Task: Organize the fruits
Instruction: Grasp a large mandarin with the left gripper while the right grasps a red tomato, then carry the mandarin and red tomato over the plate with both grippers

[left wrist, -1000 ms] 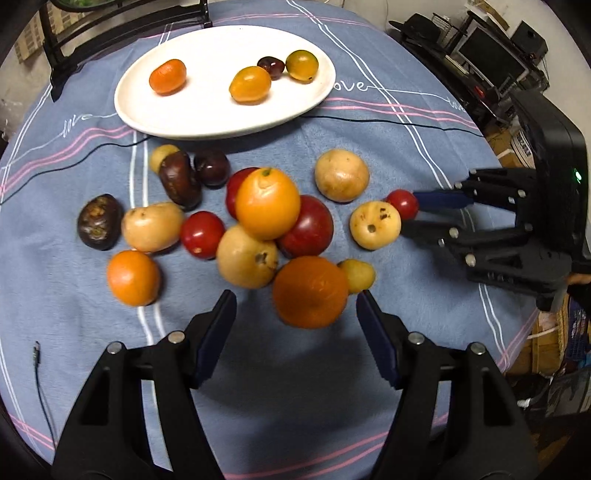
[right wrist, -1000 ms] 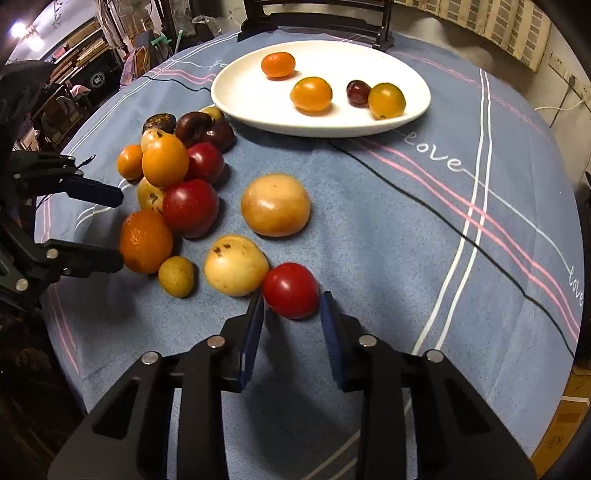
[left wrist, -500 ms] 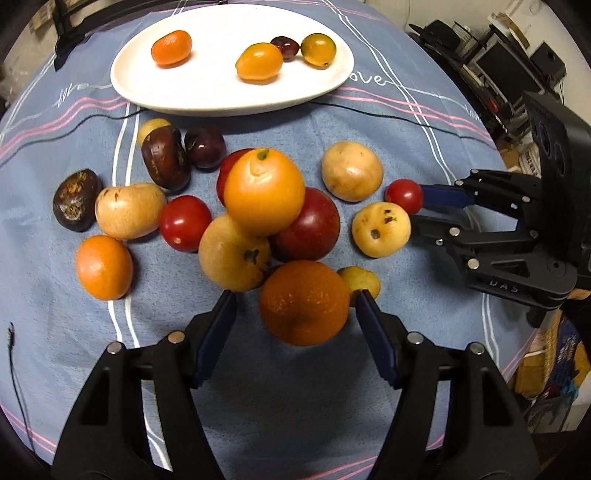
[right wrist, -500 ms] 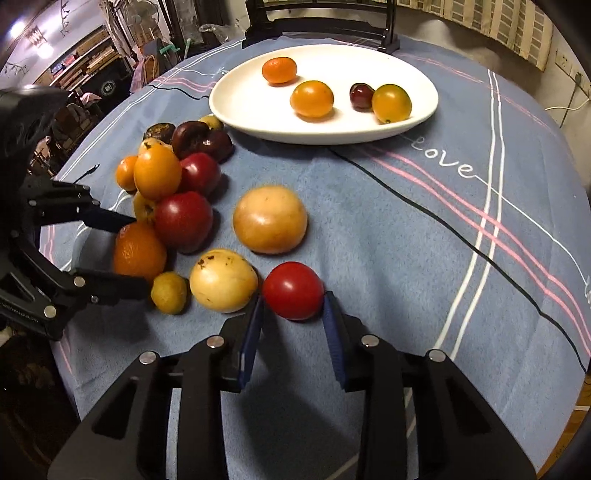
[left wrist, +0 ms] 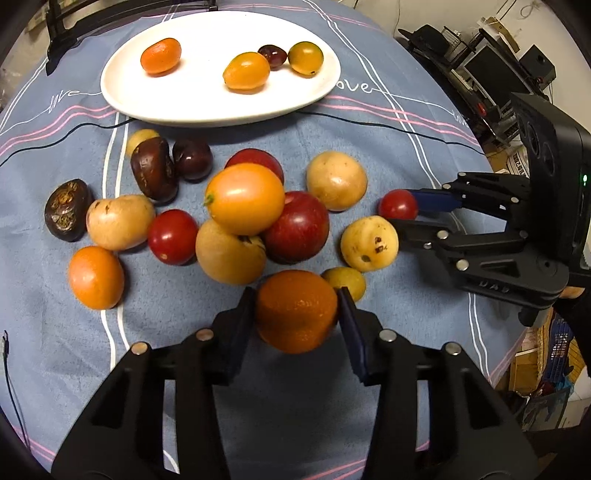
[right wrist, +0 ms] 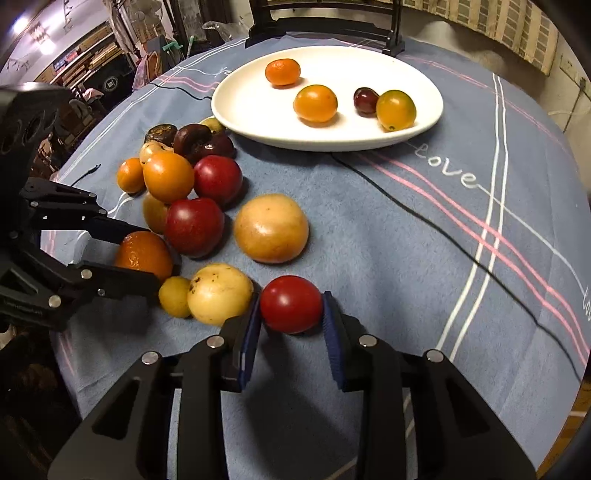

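Loose fruit lies in a heap on the blue tablecloth (left wrist: 369, 122). My left gripper (left wrist: 296, 295) is closing at the heap's near edge, and its pads touch both sides of a dark orange (left wrist: 297, 310). From the right wrist, that left gripper (right wrist: 149, 258) and the orange (right wrist: 142, 254) are at the left. My right gripper (right wrist: 291, 299) is shut on a small red tomato (right wrist: 291, 304), which rests on the cloth. The left wrist view has the right gripper (left wrist: 400, 208) and the tomato (left wrist: 397, 204) at the right. The white plate (left wrist: 207, 107) holds several small fruits.
Close to the held orange lie a small yellow fruit (left wrist: 347, 282) and a spotted yellow one (left wrist: 369, 243). A tan round fruit (right wrist: 271, 229) sits past the tomato. A chair back (right wrist: 325, 22) stands behind the plate (right wrist: 258, 110). Cloth right of the tomato is bare.
The left jaws have narrowed from wide apart until they touch the dark orange. The red tomato, earlier at the right fingertips, now sits between the pads.
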{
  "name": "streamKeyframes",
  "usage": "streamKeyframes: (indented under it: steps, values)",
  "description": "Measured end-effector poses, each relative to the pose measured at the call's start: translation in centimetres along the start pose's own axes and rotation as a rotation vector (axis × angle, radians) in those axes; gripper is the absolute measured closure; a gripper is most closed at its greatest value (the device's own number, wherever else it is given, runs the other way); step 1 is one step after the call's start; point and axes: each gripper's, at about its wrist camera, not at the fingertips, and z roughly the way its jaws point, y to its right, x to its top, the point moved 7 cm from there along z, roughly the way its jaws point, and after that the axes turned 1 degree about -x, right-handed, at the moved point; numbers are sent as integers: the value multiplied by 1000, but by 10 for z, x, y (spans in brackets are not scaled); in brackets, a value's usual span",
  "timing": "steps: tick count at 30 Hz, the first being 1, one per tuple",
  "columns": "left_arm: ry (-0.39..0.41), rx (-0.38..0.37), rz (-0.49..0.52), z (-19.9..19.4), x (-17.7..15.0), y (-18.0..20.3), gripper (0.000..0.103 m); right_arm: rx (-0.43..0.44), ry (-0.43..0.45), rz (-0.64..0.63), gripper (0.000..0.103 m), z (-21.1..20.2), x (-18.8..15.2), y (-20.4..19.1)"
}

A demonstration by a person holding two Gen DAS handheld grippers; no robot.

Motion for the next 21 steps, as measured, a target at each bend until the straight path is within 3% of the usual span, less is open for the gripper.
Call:
streamKeyframes:
  steps: [7,12,21]
  values:
    - [43,2,20,-28,-2,-8,58,27,19,119,70,-13,-10,9]
    - [100,-11,1,-52,13,-20,58,37,28,180,70,-21,-13,13]
    - [235,45,27,-86,84,-39,58,37,189,204,70,-70,47,17]
